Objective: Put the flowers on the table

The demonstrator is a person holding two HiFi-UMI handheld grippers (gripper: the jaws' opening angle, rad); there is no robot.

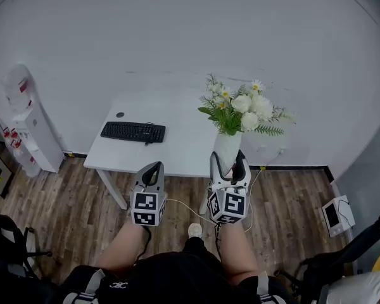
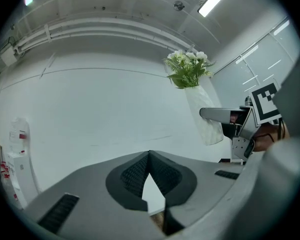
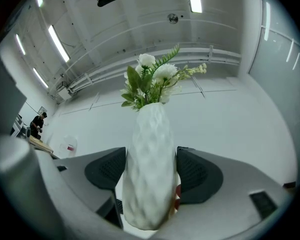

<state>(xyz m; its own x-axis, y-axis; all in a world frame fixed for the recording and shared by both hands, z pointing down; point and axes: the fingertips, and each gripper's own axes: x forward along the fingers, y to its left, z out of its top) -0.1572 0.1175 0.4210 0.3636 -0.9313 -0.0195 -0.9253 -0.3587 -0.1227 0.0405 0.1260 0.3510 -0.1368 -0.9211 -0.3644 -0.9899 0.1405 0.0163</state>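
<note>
The bench (image 1: pixel 180 145) lies ahead of me, with a keyboard (image 1: pixel 133 132) toward its 9 o'clock side. The flowers (image 1: pixel 242 109) stand upright in a white vase (image 1: pixel 227 145) at the bench's 5 o'clock edge, with my right gripper (image 1: pixel 228 159) clamped on the vase. My left gripper (image 1: pixel 154 168), at its 9 o'clock, has its jaws together on nothing.

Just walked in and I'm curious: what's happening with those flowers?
A person stands before a white table, a hand-held gripper in each hand. The right hand-held gripper is clamped on a white vase of flowers, upright near the table's front edge, apparently not yet set down. The left hand-held gripper is shut and empty.
</note>
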